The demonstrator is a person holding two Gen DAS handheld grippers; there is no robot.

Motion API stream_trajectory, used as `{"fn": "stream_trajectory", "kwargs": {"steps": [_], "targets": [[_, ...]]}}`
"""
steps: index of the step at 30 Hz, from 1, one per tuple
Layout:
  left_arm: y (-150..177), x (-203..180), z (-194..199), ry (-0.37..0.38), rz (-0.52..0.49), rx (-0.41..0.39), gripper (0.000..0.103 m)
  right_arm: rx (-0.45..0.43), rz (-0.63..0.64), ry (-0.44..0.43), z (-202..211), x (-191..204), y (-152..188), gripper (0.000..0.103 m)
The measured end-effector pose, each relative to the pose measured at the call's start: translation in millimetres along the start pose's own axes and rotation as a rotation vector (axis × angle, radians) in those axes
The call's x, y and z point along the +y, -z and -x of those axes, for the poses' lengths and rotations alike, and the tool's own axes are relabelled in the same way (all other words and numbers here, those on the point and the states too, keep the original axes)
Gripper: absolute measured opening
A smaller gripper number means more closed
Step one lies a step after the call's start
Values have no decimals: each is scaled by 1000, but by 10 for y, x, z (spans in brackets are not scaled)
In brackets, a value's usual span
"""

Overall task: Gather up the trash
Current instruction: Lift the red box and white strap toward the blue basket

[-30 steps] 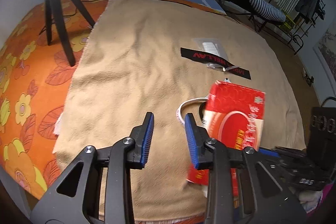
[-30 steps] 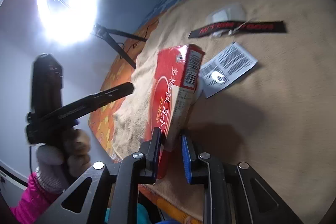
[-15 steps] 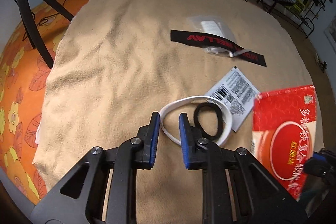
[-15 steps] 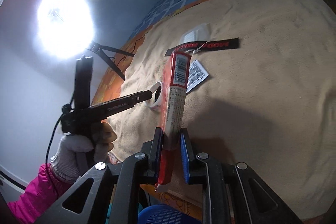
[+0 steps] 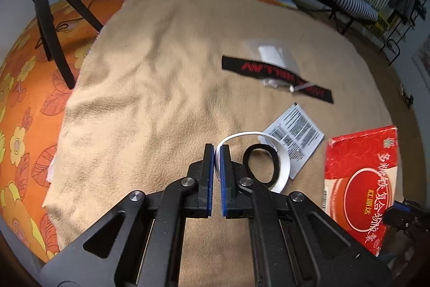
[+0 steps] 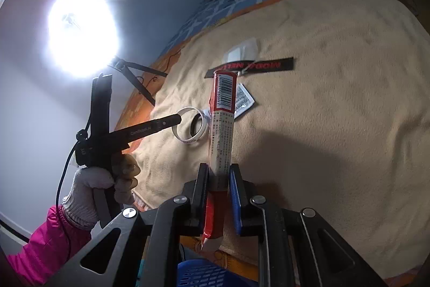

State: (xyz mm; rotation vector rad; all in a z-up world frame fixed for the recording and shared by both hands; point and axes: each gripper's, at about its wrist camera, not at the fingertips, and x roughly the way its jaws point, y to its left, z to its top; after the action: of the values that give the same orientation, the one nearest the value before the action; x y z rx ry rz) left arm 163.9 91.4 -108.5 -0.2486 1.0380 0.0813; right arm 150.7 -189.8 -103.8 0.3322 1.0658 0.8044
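Note:
A white plastic band loop (image 5: 282, 152) lies on the tan blanket (image 5: 161, 98) around a black ring (image 5: 262, 163). My left gripper (image 5: 217, 149) is shut on the loop's left edge; this also shows in the right wrist view (image 6: 178, 119). My right gripper (image 6: 218, 174) is shut on a flat red box (image 6: 221, 125), held edge-on above the blanket; the box's face shows in the left wrist view (image 5: 362, 190). A barcode slip (image 5: 294, 131), a black strip with red letters (image 5: 274, 74) and a clear packet (image 5: 271, 53) lie farther back.
A black tripod (image 5: 51, 26) stands on the orange flowered sheet (image 5: 24, 98) at the left. A blue basket (image 6: 201, 273) sits below the bed's near edge. A chair and a rack (image 5: 397, 2) stand at the right.
My left gripper has closed from open onto the white loop's edge. The right gripper has turned the red box edge-on and drawn it right, away from the loop.

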Motion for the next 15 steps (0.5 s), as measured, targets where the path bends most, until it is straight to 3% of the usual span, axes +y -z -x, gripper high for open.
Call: {"fn": "stream_trajectory", "kwargs": {"steps": [8,15], "targets": [[56,-3,421,58,-3,-58,2,-10,22,-19,203,66,47,13],[399,-130,845,99,-73,-74,2,38,28,-60,445,91,318,13]]}}
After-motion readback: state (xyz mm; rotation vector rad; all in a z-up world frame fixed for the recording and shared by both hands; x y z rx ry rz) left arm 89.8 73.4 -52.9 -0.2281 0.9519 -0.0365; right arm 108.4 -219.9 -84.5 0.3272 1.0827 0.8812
